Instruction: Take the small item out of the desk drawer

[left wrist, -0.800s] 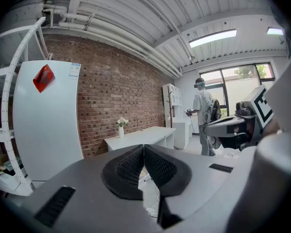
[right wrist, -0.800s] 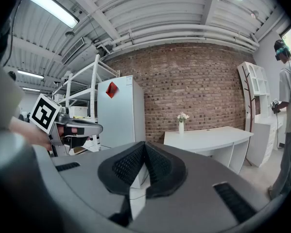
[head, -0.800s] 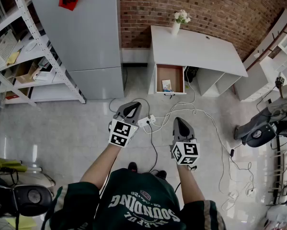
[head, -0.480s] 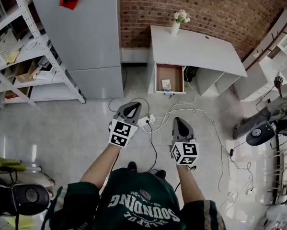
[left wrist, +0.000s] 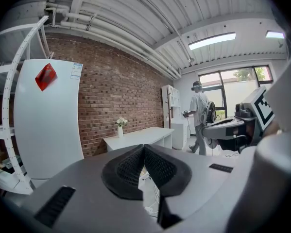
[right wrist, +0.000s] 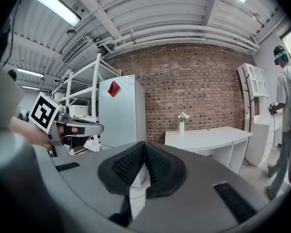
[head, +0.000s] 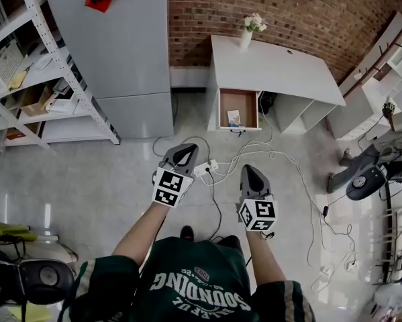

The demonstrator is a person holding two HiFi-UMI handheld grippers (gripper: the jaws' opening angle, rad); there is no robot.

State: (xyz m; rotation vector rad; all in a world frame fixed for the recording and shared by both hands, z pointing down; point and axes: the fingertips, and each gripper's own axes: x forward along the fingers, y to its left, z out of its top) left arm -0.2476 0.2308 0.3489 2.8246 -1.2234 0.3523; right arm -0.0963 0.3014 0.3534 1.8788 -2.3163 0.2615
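Locating the small item first: where does it lie? (Inspector)

In the open drawer under the white desk, upper centre of the head view, towards the drawer's lower left. Both grippers are well apart from it, held over the floor. (Assessor)

Handling? (Inspector)

Judged flat, light and packet-like, possibly slick. It is too small in view to tell more. Pinch it across its short edges, or tip one edge up off the drawer bottom first. (Assessor)

Jaws and counts? (Inspector)

Left gripper: jaws pressed together, nothing between. Right gripper: the same. Counted: one desk, one open drawer, one item seen in it, two grippers, one vase of flowers on the desk. (Assessor)
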